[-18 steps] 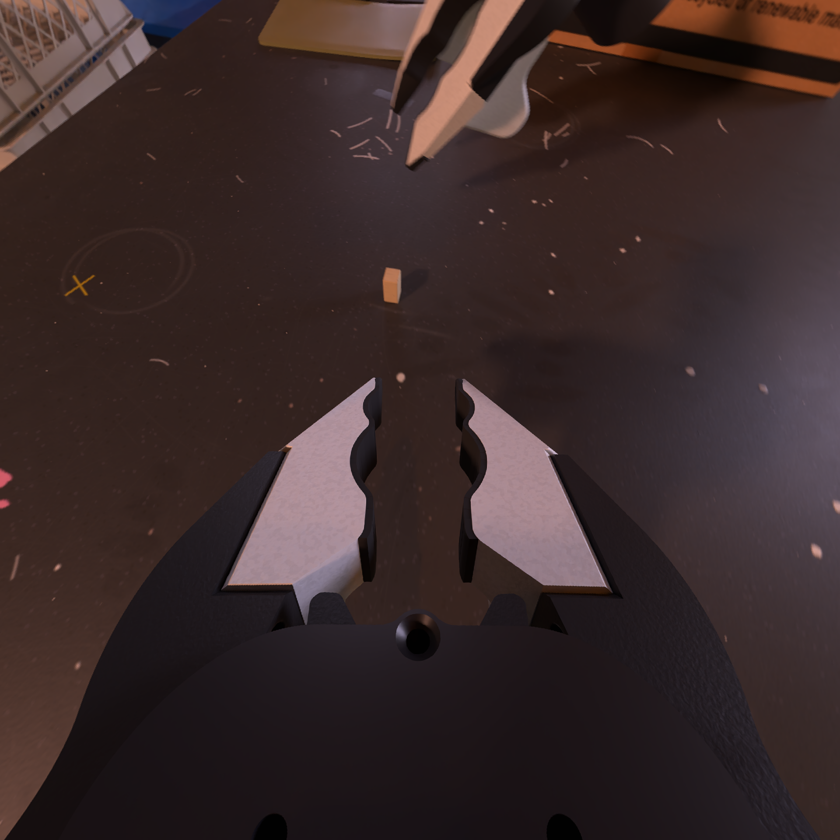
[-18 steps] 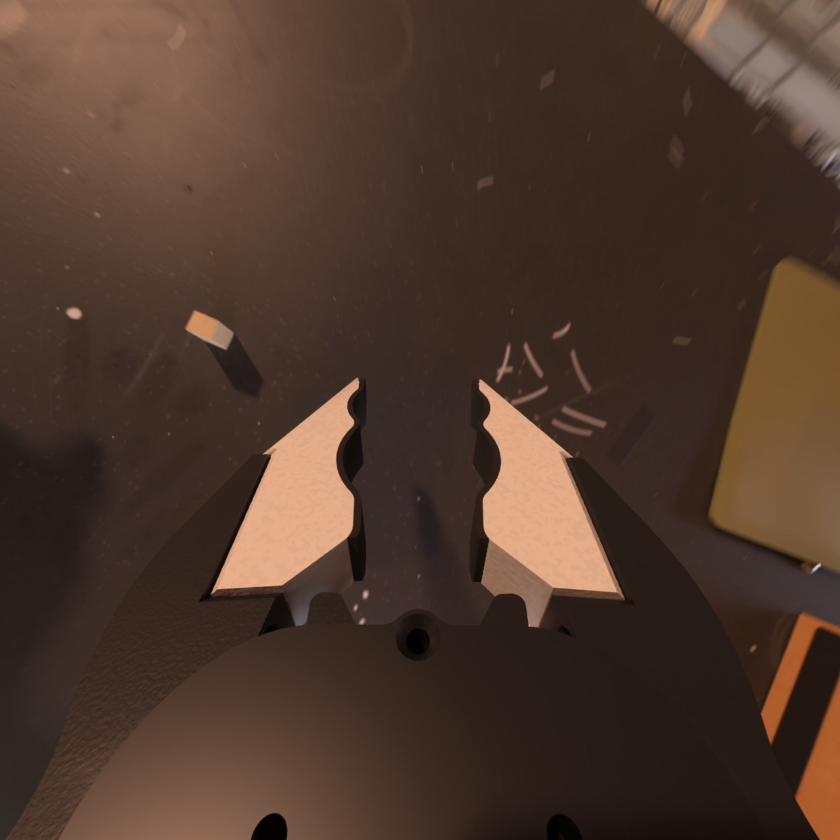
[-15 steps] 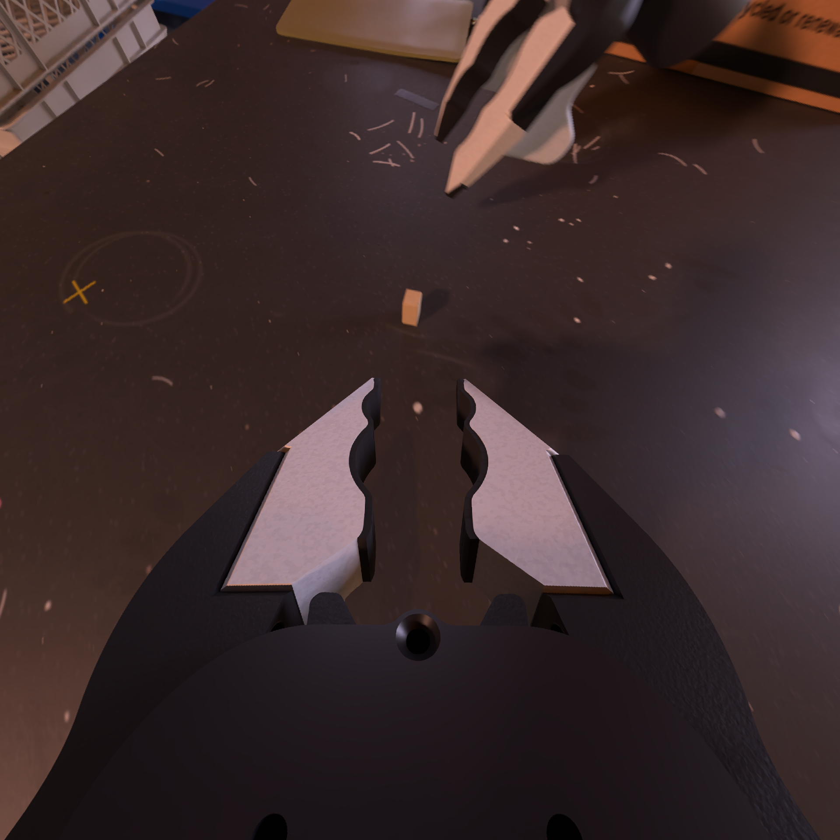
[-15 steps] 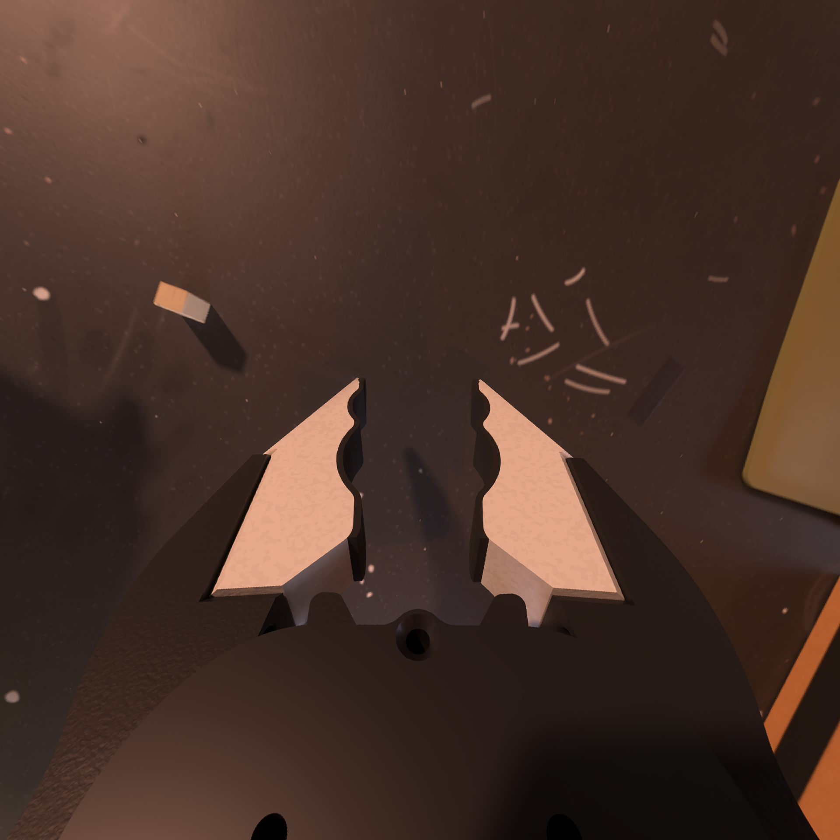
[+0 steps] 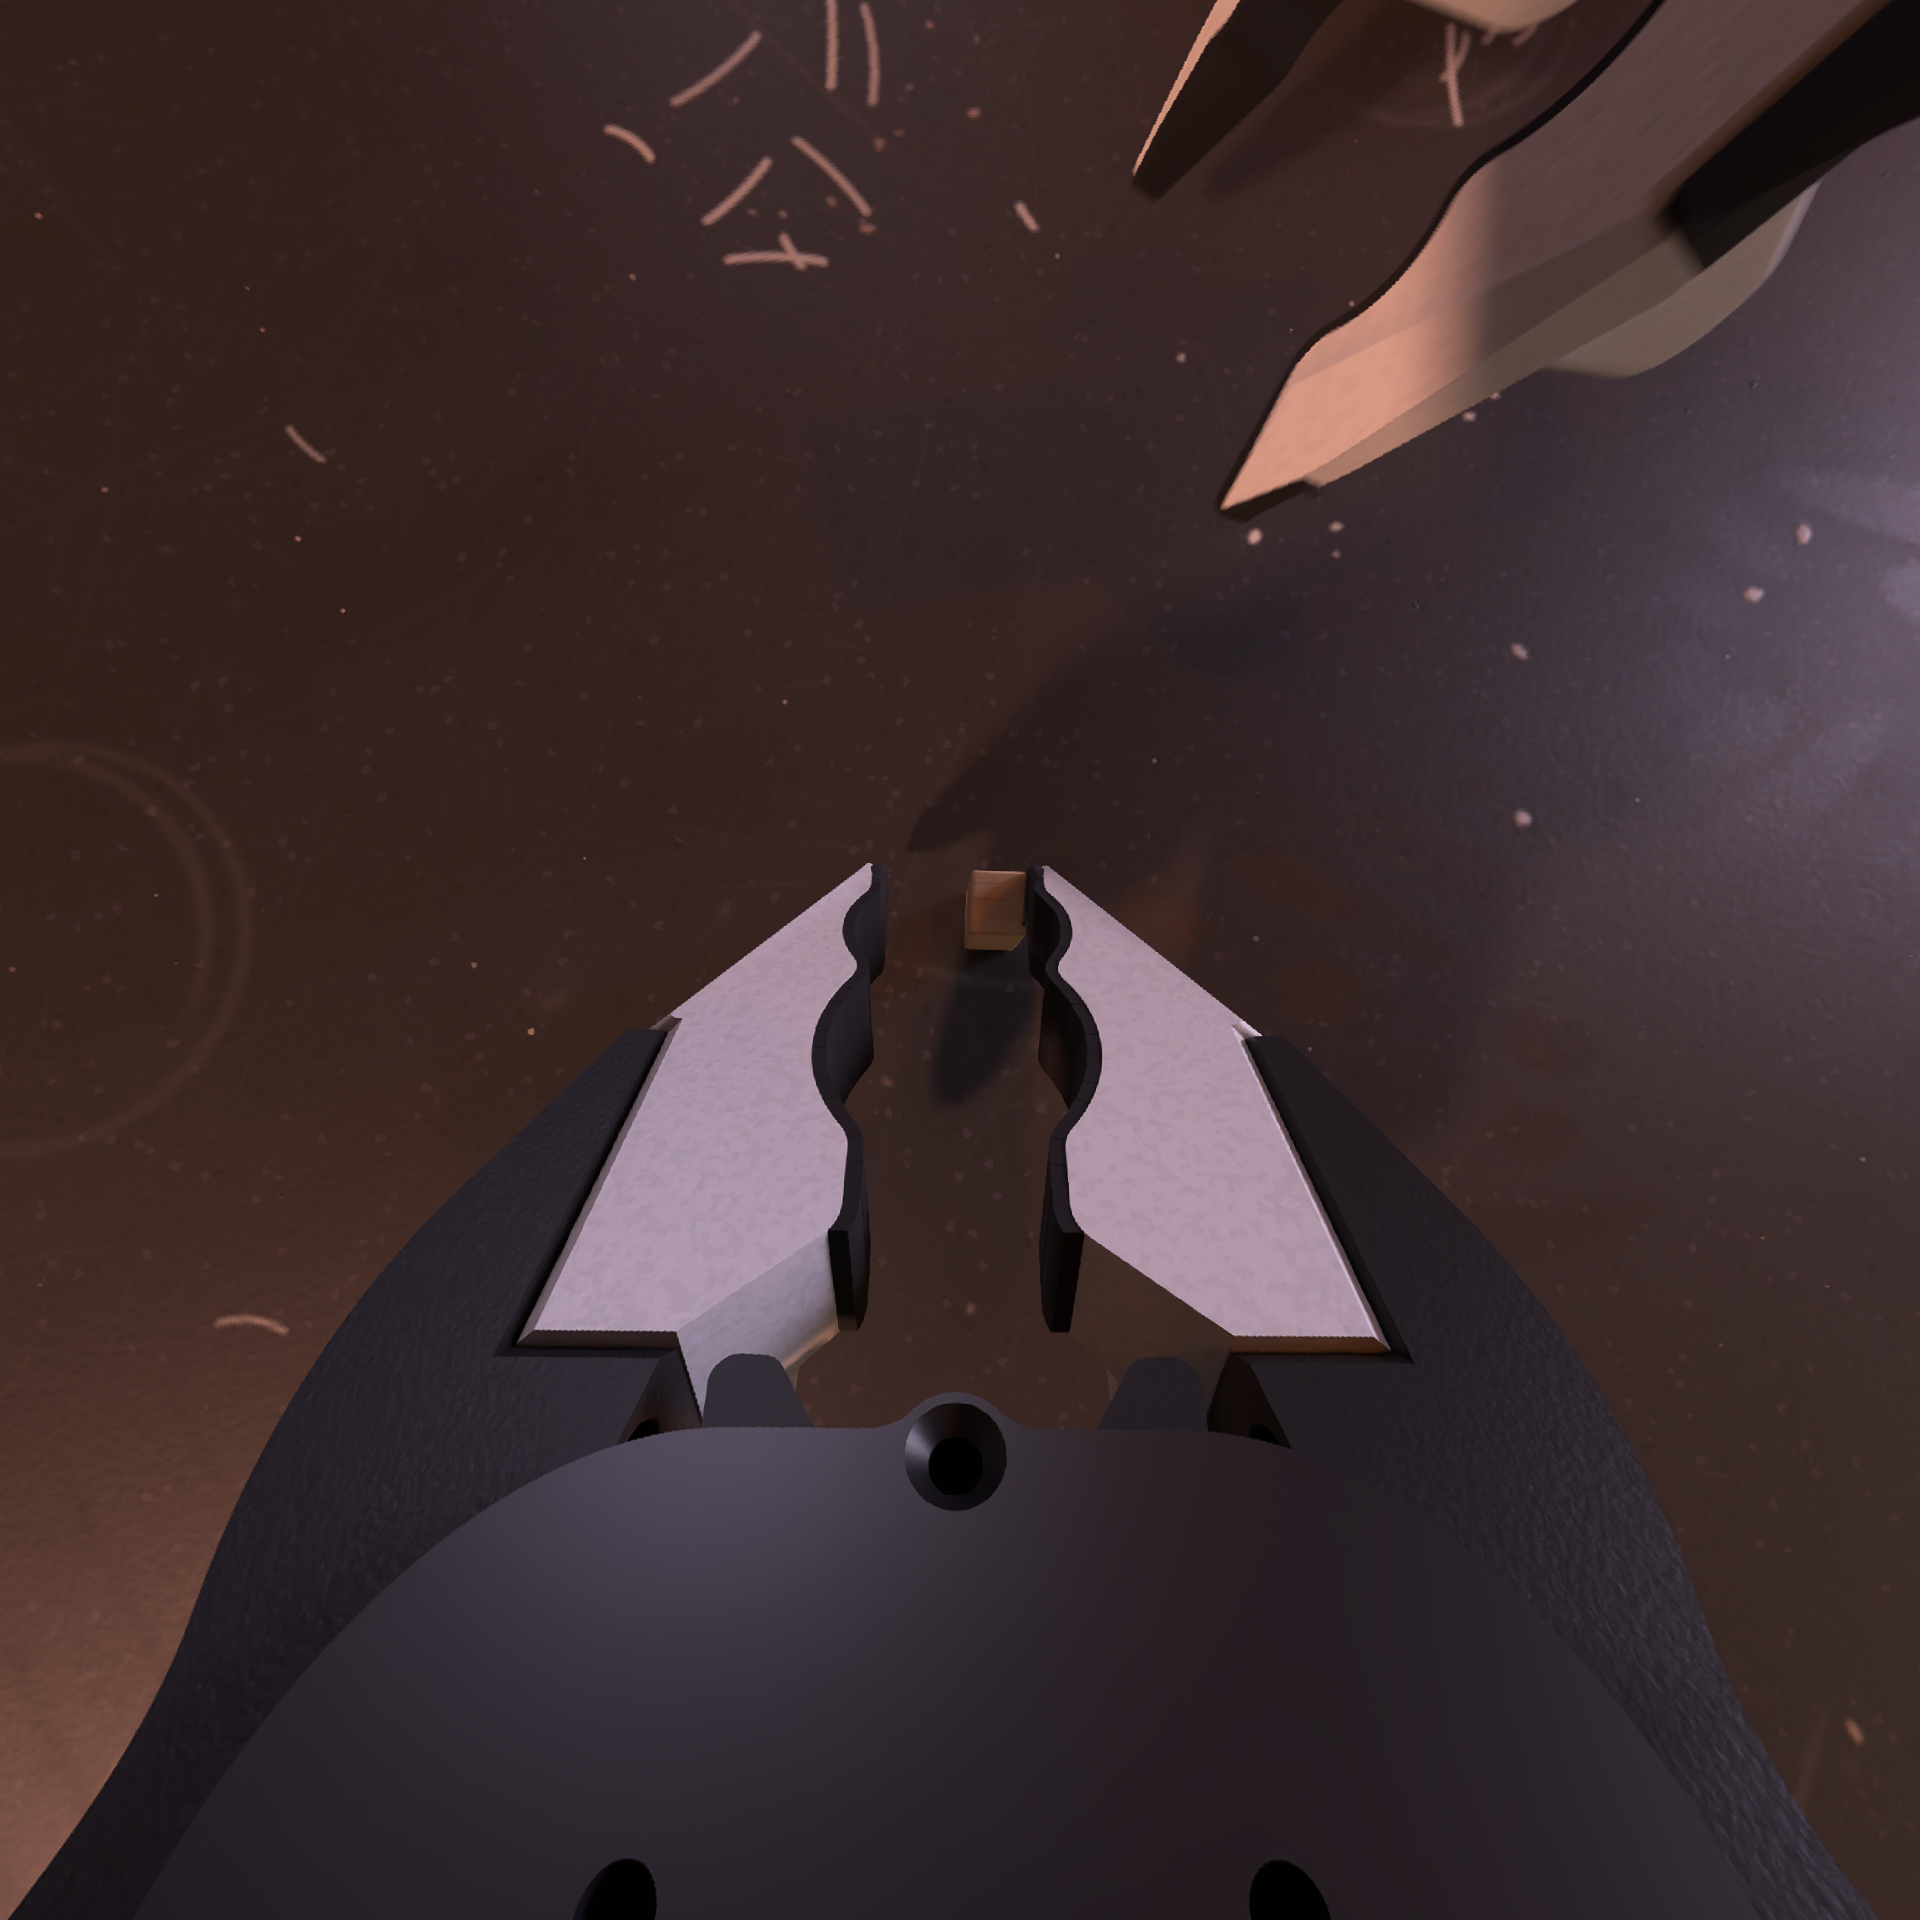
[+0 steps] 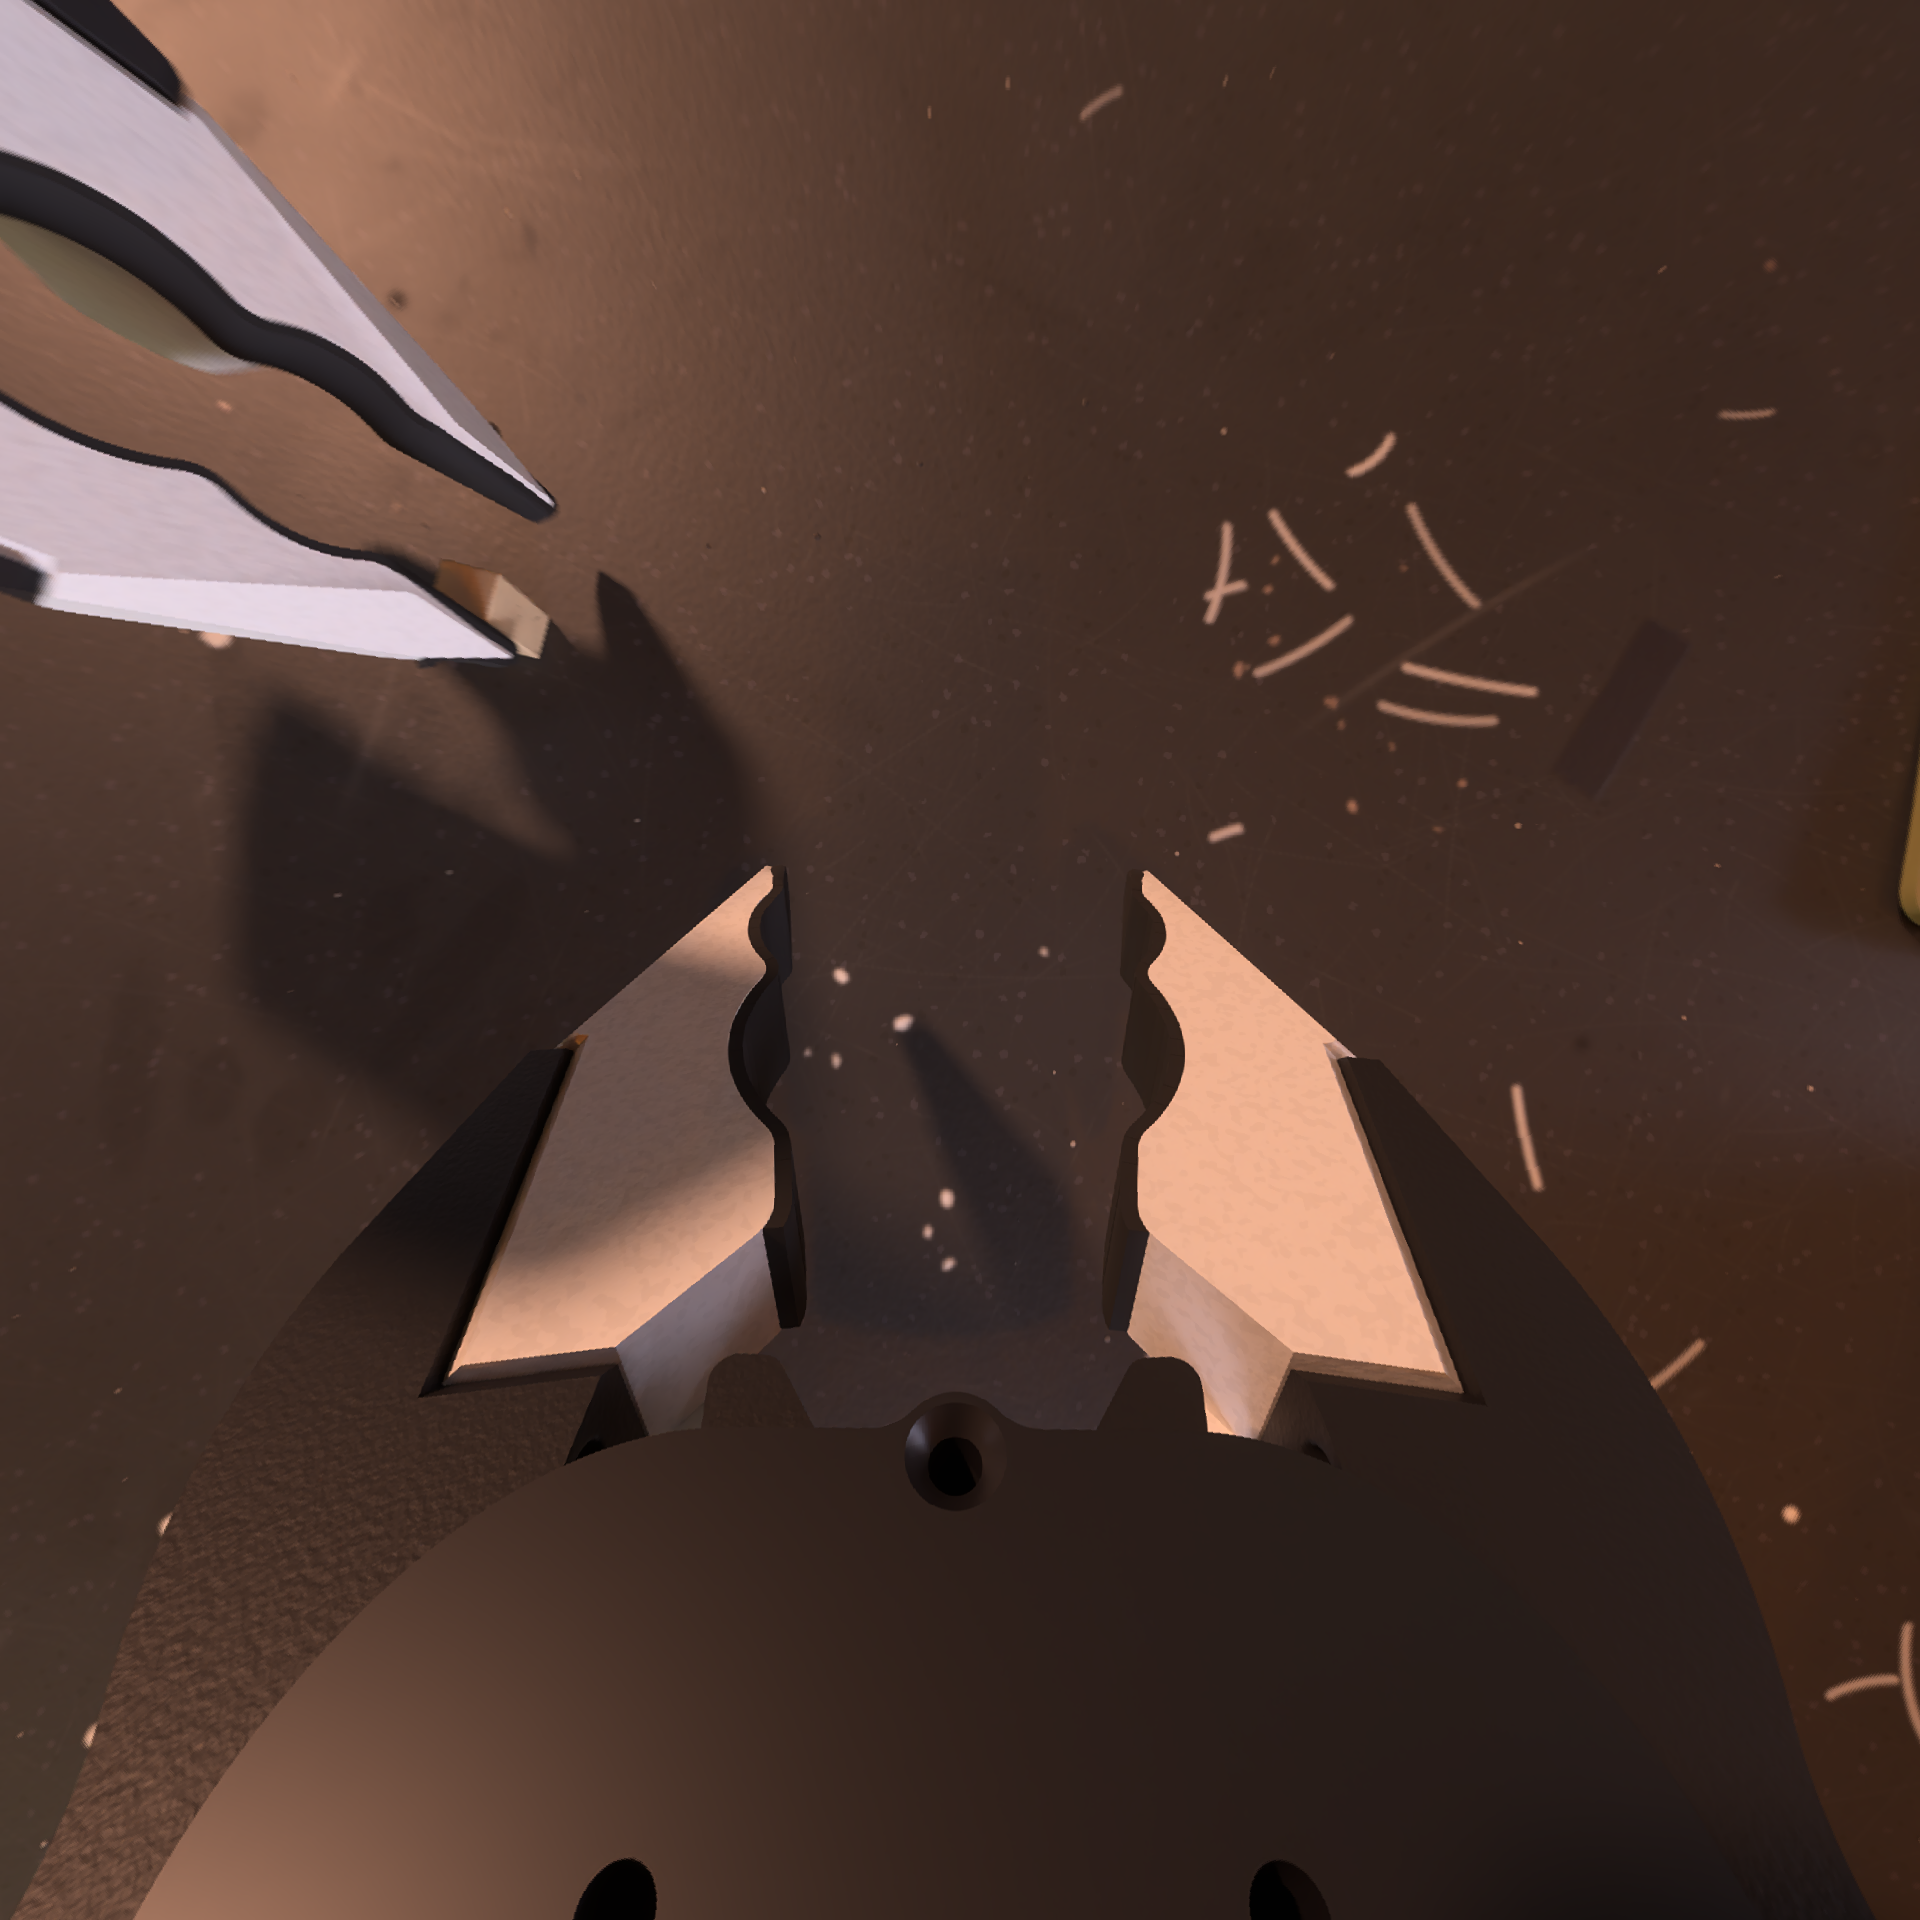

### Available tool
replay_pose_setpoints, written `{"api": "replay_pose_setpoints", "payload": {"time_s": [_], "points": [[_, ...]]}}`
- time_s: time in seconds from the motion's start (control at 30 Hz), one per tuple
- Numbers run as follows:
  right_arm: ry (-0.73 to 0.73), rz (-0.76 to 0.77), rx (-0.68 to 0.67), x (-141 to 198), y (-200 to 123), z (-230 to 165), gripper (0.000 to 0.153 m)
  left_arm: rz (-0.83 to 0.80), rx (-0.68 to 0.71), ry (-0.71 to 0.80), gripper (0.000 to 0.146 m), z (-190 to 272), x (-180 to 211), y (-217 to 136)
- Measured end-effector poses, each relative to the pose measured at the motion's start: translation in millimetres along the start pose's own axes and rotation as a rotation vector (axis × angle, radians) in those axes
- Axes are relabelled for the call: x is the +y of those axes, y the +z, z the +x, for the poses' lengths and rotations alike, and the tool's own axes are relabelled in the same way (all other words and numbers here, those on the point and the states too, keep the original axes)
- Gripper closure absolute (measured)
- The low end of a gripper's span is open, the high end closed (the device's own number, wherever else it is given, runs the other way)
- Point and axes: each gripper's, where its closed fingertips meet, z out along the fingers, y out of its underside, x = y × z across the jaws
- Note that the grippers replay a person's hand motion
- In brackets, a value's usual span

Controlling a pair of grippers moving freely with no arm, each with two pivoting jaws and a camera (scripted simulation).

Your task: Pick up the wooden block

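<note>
- Sitting on the dark tabletop (image 5: 520, 623), the wooden block (image 5: 989, 911) is seen between the fingertips of the left gripper (image 5: 956, 894); no tabletop edge or corner shows in that view, so its place cannot be tied to one.
- The block is off-centre in the gap: it lies against or just beside one fingertip, with open space left to the other.
- The left jaws are parted and nothing is clamped yet.
- For a sound pinch, the gap is best centred on the block before closing, so that the block is not shoved sideways or twisted.
- Only the very tips bracket the block; a slightly deeper reach is judged safer.
- The right gripper (image 6: 956, 883) is held spread and empty, apart from the block, near pale shavings (image 6: 1382, 613).
- A yellowish slab (image 6: 1910, 862) is glimpsed at the right margin.
</note>
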Motion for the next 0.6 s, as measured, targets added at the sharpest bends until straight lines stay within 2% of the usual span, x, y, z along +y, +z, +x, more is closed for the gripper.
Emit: {"api": "replay_pose_setpoints", "payload": {"time_s": [0.13, 0.2, 0.37, 0.5, 0.6], "points": [[0.029, 0.092, -0.004, 1, -15, -1, 0.089, -0.021, -0.035, 0.037, 0.126, -1, 3, 4], [0.052, 0.086, 0.005, 10, -14, -1, 0.091, -0.028, -0.058, 0.064, 0.127, -1, 4, 4], [0.104, 0.193, 0.044, 8, -13, 2, 0.092, -0.031, -0.075, 0.075, 0.128, 2, 7, 0], [0.038, 0.184, 0.071, 4, -10, 4, 0.092, -0.016, -0.074, 0.093, 0.136, 5, 6, 2], [-0.013, 0.137, 0.100, 6, -4, 5, 0.093, -0.005, -0.100, 0.119, 0.136, 6, 6, 2]]}}
